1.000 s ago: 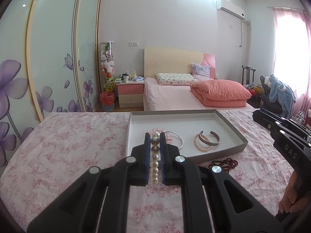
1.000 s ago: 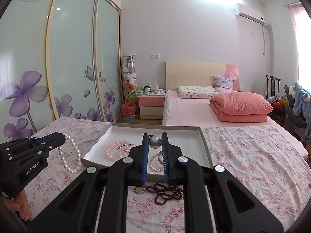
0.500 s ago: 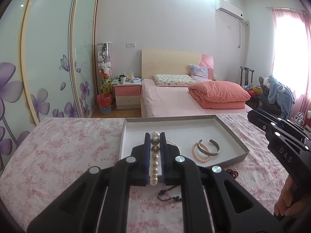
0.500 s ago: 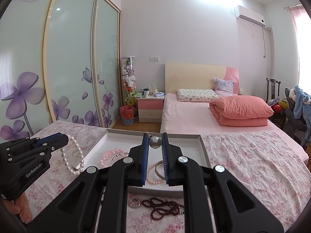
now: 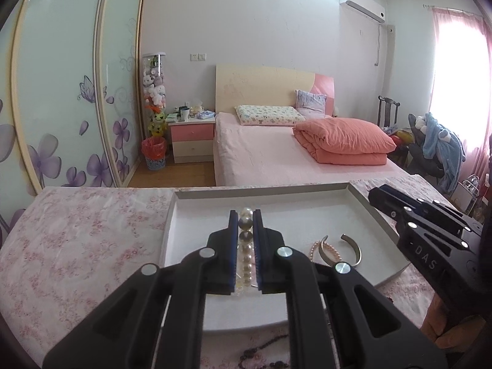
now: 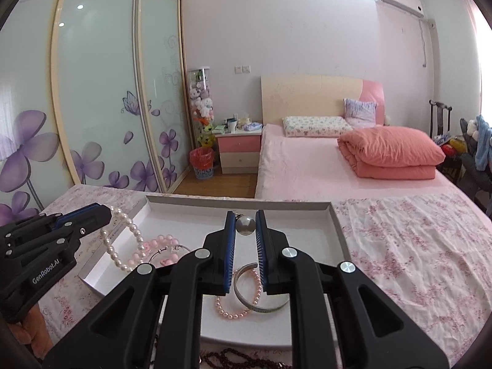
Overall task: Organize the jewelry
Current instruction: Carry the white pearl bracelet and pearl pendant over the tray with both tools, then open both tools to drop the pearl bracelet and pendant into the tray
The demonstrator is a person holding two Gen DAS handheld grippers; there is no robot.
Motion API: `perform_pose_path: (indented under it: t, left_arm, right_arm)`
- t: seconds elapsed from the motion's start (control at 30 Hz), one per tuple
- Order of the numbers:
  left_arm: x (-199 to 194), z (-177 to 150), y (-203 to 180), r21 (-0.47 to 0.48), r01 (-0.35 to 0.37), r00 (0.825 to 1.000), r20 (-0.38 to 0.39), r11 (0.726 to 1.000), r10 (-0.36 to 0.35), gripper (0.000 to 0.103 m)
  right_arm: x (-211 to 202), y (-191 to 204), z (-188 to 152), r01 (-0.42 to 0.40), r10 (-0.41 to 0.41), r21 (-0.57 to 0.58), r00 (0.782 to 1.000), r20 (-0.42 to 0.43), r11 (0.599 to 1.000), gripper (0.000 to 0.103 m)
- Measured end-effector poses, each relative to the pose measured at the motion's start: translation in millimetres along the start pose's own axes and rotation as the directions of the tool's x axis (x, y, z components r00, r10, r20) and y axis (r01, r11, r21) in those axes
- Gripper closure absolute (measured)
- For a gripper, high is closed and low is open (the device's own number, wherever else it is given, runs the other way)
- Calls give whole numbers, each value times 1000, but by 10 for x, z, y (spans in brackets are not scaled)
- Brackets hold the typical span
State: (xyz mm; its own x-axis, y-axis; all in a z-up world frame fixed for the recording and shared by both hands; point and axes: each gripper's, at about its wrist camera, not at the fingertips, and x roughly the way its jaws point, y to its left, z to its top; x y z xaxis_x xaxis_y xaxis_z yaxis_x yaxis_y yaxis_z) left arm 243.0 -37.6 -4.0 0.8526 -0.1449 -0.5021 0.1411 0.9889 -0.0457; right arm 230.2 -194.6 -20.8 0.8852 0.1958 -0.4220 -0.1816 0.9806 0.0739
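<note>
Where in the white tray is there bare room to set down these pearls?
The tray's far half is bare, from the back wall to the pink bead bracelet, and so is its right side. The near part is crowded: silver cuff on a pink pearl bracelet, a thin hoop at left.

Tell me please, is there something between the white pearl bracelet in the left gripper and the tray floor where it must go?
Nothing visible blocks it. The left gripper holds the pearl bracelet over the tray; below it lie pink beads and a hoop, with bare floor beside.
</note>
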Motion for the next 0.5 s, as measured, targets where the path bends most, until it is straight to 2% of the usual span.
perform_pose_path:
  t: [0.37, 0.47, 0.5]
  left_arm:
    - [396, 0, 55, -27, 37, 997, -66, 999, -39, 92]
    - [439, 4, 109, -48, 50, 995, -79, 998, -54, 88]
    - [444, 9, 145, -62, 53, 995, -81, 997, -58, 86]
  right_arm:
    - [310, -97, -2, -44, 51, 72, 993, -103, 996, 88]
    - [297, -150, 3, -38, 47, 90, 993, -107, 995, 80]
    - [294, -165, 5, -34, 44, 95, 993, -105, 995, 74]
